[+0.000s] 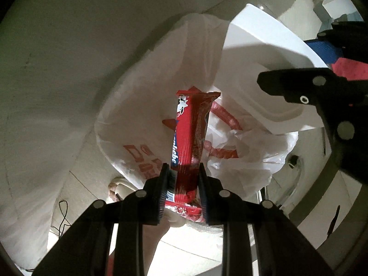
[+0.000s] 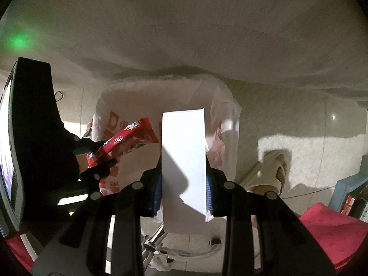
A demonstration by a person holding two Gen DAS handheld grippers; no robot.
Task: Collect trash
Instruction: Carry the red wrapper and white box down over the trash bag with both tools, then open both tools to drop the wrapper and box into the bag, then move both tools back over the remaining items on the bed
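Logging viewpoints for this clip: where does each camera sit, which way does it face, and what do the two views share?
Left wrist: sits on the left gripper, looking down along its fingers at the red snack wrapper it clamps over the white plastic bag; the right gripper intrudes at right.
Right wrist: sits on the right gripper, looking at the white carton it clamps; a sandalled foot shows on the floor.
Shared: the bag, the wrapper, the carton.

Grippers: two, left gripper [image 1: 181, 184] and right gripper [image 2: 184, 184]
Candy wrapper [image 1: 188, 138]: one
Plastic bag [image 1: 138, 119]: one
White card [image 2: 182, 161]: one
Sandaled foot [image 2: 279, 172]: one
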